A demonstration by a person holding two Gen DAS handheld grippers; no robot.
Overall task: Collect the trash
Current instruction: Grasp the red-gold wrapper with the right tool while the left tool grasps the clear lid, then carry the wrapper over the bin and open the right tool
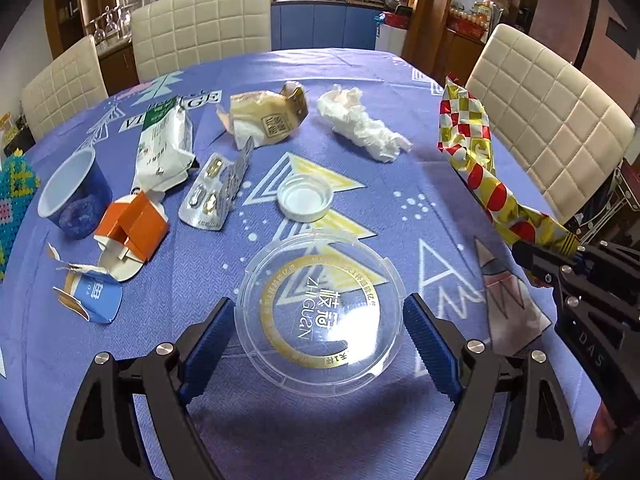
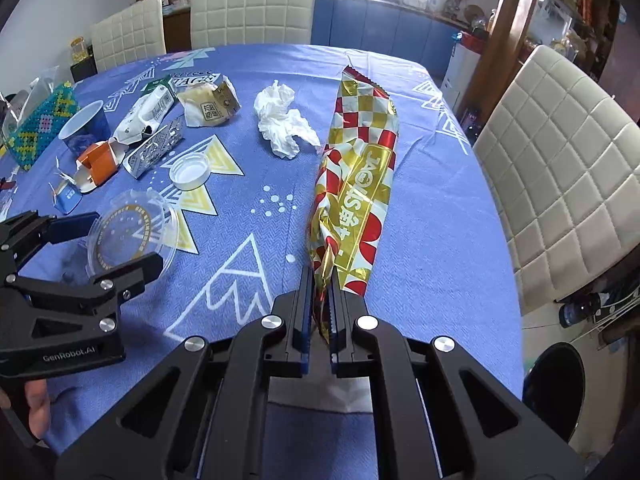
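right gripper [image 2: 320, 308] jaws clamp the foil wrapper [image 2: 356, 184]; left gripper [image 1: 318, 336] jaws gape around the clear lid [image 1: 320, 304].

Bright window backlight, fisheye-warped dark corners

We see the surface [image 2: 420, 208] under a blue patterned cloth, three cream quilted chairs [image 2: 252, 4] drawn up around it, and a beaded box [image 2: 42, 124] at its left edge.
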